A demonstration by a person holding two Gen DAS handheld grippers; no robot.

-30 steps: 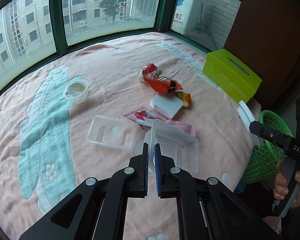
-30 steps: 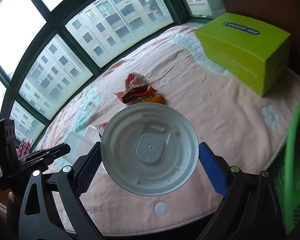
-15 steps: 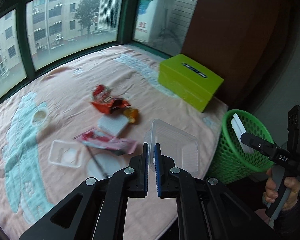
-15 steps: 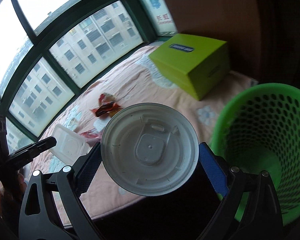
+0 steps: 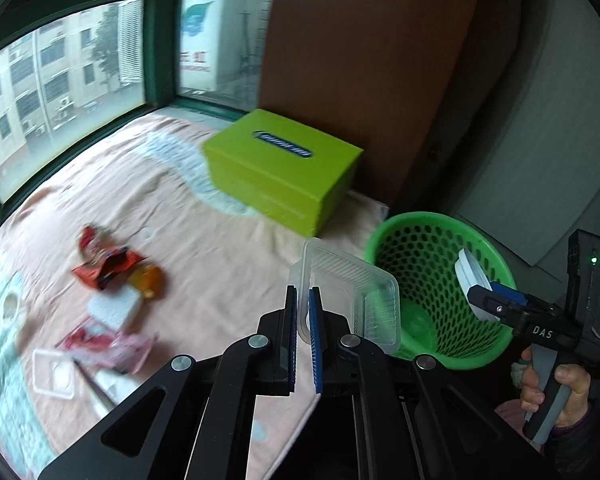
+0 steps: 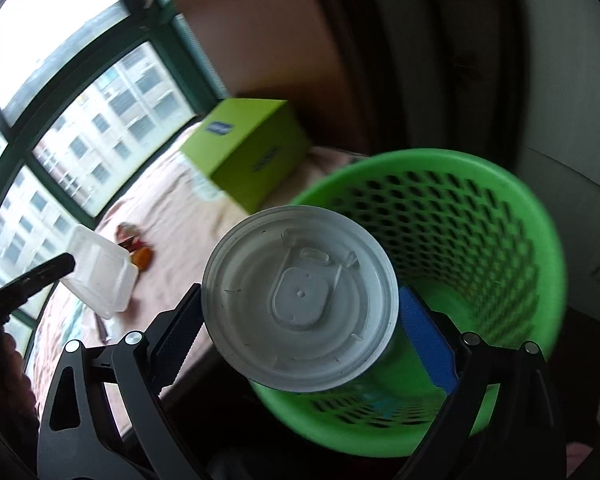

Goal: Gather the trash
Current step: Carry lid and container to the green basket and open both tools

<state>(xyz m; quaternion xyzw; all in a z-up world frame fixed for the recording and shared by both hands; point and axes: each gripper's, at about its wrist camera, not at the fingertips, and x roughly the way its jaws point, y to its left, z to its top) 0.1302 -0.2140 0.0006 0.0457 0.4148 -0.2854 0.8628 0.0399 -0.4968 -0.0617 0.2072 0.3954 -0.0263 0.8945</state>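
Observation:
My left gripper (image 5: 302,320) is shut on the wall of a clear plastic tray (image 5: 352,300), which hangs over the bed's edge just left of the green mesh basket (image 5: 432,280). My right gripper (image 6: 300,320) is shut on a round white plastic lid (image 6: 300,298), holding it over the green basket (image 6: 480,240). In the left wrist view the right gripper (image 5: 480,300) with the lid (image 5: 470,280) sits above the basket's right rim. In the right wrist view the left gripper's tip (image 6: 52,268) and the clear tray (image 6: 100,276) show at the left.
Loose trash lies on the pink bedspread (image 5: 204,240): red and orange wrappers (image 5: 108,264), a white packet (image 5: 114,308), a pink wrapper (image 5: 108,344) and a clear lid (image 5: 54,372). A lime green box (image 5: 280,168) stands at the bed's far corner by a brown wall. Windows ring the bed.
Both grippers have swung right, from over the bed toward the green basket. The clear tray went with the left gripper and the lid with the right, now over the basket's mouth.

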